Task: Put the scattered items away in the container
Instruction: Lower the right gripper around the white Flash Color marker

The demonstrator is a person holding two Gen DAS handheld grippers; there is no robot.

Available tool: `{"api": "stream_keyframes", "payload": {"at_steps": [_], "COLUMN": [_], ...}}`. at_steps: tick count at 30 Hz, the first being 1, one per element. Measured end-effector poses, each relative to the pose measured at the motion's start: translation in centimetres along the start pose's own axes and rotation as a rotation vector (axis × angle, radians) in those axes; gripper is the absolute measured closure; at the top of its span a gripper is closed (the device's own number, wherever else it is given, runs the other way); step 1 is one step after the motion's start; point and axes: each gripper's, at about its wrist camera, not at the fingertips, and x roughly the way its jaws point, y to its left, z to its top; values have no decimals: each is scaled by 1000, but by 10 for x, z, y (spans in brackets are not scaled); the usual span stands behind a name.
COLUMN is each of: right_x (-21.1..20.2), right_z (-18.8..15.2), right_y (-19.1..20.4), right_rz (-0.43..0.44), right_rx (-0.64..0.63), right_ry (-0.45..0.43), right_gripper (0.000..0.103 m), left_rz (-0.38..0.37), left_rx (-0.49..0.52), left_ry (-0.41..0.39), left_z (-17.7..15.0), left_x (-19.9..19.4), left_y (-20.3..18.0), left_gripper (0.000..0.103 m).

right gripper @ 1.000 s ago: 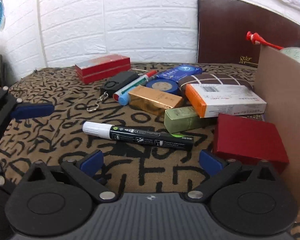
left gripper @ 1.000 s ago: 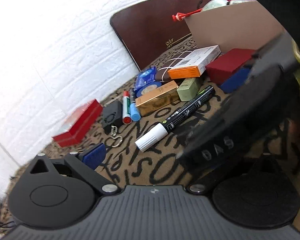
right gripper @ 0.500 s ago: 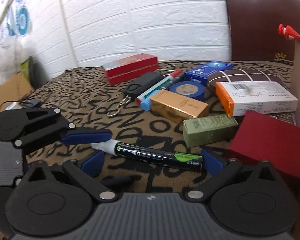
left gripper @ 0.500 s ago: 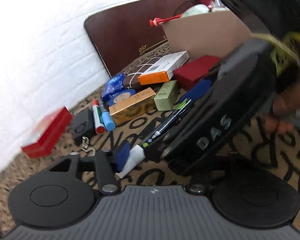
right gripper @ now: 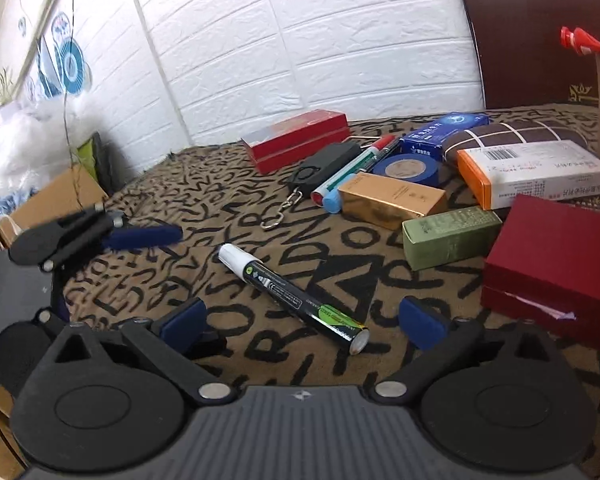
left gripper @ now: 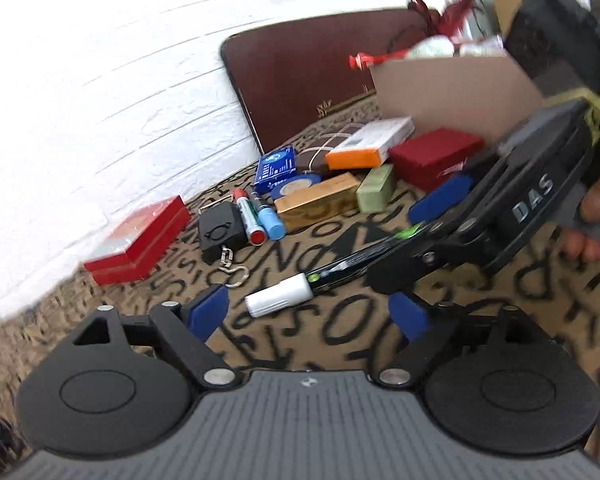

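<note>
Marker pen (right gripper: 290, 288), black-bodied with a white cap, lies diagonally at the lower centre of the right wrist frame, flat on the patterned cloth, with its uncapped-looking tail end between the spread blue fingertips of the right gripper (right gripper: 304, 322), which pinches nothing. In the left wrist frame the same pen's white cap (left gripper: 279, 300) sits just above the left gripper (left gripper: 310, 314), whose fingers are likewise wide apart and empty. The step in hand looks like picking this pen up for the cardboard container (left gripper: 452, 92) at the upper right. To do it well, I would lower the right fingers so the pads straddle the barrel across its width near the green label, not at the round end where it could roll out, then close squarely. Only one gripper should take it, since both are near the pen and could collide. The other items, among them a gold box (right gripper: 392, 200), a green box (right gripper: 452, 236) and a dark red box (right gripper: 556, 260), crowd the right middle of the frame. The surface is a tan cloth (right gripper: 204, 184) printed with black letters; behind it stands a white brick-pattern wall (right gripper: 300, 40).
</note>
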Motion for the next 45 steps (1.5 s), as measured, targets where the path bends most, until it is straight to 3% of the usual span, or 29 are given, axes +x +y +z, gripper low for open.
{"api": "stream_keyframes", "payload": {"at_steps": [4, 8, 10, 16, 23, 24, 26, 27, 28, 31, 32, 36, 38, 39, 40, 42, 45], "right_x": [-2, -5, -1, 9, 7, 6, 3, 3, 3, 2, 2, -1, -7, -10, -13, -22, -36], "right_z": [-1, -4, -4, -10, -10, -11, -10, -9, -9, -7, -7, -5, -6, -7, -10, -17, -27], "right_y": [-2, -9, -6, 15, 14, 13, 12, 13, 13, 9, 7, 0, -1, -1, -1, -1, -1], "right_rz": [-85, -106, -120, -213, -206, -188, -147, -140, -140, -136, -129, -102, -89, -92, -99, -114, -148], "right_rx": [-37, -29, -54, -186, -178, -177, -183, -192, -200, -190, -179, -153, -140, -144, -148, -151, -128], "right_ry": [1, 0, 16, 51, 46, 43, 32, 30, 29, 19, 16, 2, 4, 9, 19, 28, 19], "right_gripper": [0, 0, 0, 0, 0, 3, 19, 29, 38, 52, 53, 54, 44, 32, 30, 30, 30], "left_rz": [17, 11, 29, 62, 107, 88, 18, -2, -20, -70, -76, -86, -52, -32, -18, -15, -69], "left_rx": [86, 34, 1, -80, -101, -109, -125, -118, -93, -34, -30, -61, -104, -117, -124, -114, -71], "left_ry": [-14, 14, 43, 93, 110, 110, 107, 105, 98, 86, 86, 78, 81, 79, 77, 71, 55], "left_z": [-5, -8, -6, -2, 0, 0, 0, 1, 2, 3, 3, 4, 3, 4, 4, 7, 12], "left_x": [7, 10, 14, 27, 32, 31, 28, 27, 26, 24, 23, 20, 20, 20, 21, 25, 33], "left_y": [-4, 7, 11, 20, 18, 18, 18, 15, 11, 0, -2, 3, 8, 11, 13, 15, 12], "left_gripper": [9, 8, 0, 0, 1, 6, 40, 46, 62, 91, 93, 88, 61, 55, 42, 39, 36]}}
